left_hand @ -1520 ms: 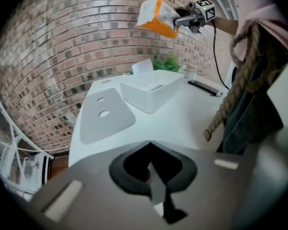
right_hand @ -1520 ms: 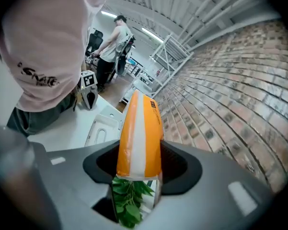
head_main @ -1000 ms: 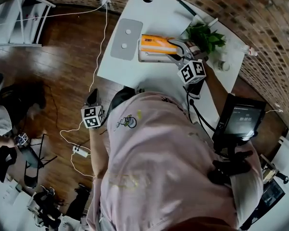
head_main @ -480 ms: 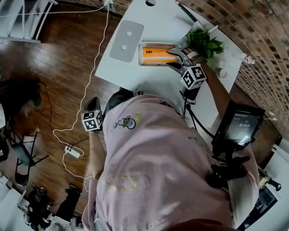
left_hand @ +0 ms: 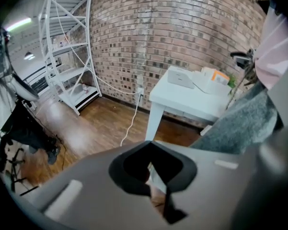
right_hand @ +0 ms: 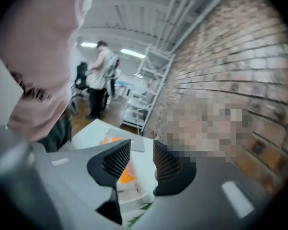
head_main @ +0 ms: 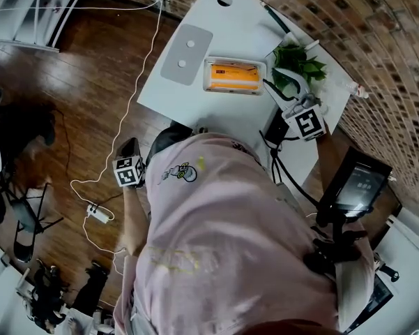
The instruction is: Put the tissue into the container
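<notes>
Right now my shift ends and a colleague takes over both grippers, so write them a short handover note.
Left gripper: shut, empty, held low over the wooden floor, off the white table.
Right gripper: open, empty, above the table by the potted plant, to one side of the container.
Orange tissue pack: lies inside the container on the table.
Done: the tissue appears to be in place.
Left: probably only a check that it sits fully in.
</notes>
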The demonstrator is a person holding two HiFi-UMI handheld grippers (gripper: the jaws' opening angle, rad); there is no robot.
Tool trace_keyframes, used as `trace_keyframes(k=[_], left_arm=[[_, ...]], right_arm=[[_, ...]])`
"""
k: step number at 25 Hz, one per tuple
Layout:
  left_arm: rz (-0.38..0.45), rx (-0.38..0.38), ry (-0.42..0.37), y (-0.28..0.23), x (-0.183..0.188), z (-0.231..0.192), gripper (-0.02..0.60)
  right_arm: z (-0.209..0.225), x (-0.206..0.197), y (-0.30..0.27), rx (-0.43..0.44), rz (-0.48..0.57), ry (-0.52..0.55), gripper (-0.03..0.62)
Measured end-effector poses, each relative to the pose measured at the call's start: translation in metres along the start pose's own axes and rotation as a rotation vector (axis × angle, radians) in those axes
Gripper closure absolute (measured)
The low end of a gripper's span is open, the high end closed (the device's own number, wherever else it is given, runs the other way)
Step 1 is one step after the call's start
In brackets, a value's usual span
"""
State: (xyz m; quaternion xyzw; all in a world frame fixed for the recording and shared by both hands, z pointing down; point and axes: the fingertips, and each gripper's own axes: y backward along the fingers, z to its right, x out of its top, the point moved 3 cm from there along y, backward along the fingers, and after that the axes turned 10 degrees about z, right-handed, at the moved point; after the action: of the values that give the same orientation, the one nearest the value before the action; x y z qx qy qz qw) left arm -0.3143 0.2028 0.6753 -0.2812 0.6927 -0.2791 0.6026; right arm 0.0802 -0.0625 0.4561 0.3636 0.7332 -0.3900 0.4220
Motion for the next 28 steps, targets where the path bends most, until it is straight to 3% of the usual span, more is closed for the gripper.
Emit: trace_keyframes(k=[3,5,7,11,17,22,28], left_arm=[[0.060,-0.001,0.035,0.004,0.018,-0.002,0.577],[0.127,-0.005,0.064,0.004,0.040,-0.001,0.577],[0.219,-0.022,0.103,0.003,0.071,0.004,0.577],[0.390,-0.132,0.144,0.004,0.142,0.021,0.577],[0.467,-0.277,-0.082,-0.008,0.211,0.080,0.577],[0.489,-0.369,-0.156,-0.015,0.231,0.119,0.577],[0.485,-0.408,-0.166,-0.018,0.229,0.156,0.577]], right_arm=[[0.034,0.017,0.040,-0.398,0.199,-0.430,0.445],[0.041,0.025,0.067,-0.669,0.340,-0.673,0.526],[0.026,0.029,0.079,-0.816,0.356,-0.694,0.537],[-0.019,0.034,0.070,-0.846,0.237,-0.581,0.539],[-0.025,0.037,0.084,-0.941,0.252,-0.581,0.551],[-0.027,0.035,0.116,-1.020,0.243,-0.536,0.566],[-0.028,0.021,0.155,-1.082,0.229,-0.517,0.566]])
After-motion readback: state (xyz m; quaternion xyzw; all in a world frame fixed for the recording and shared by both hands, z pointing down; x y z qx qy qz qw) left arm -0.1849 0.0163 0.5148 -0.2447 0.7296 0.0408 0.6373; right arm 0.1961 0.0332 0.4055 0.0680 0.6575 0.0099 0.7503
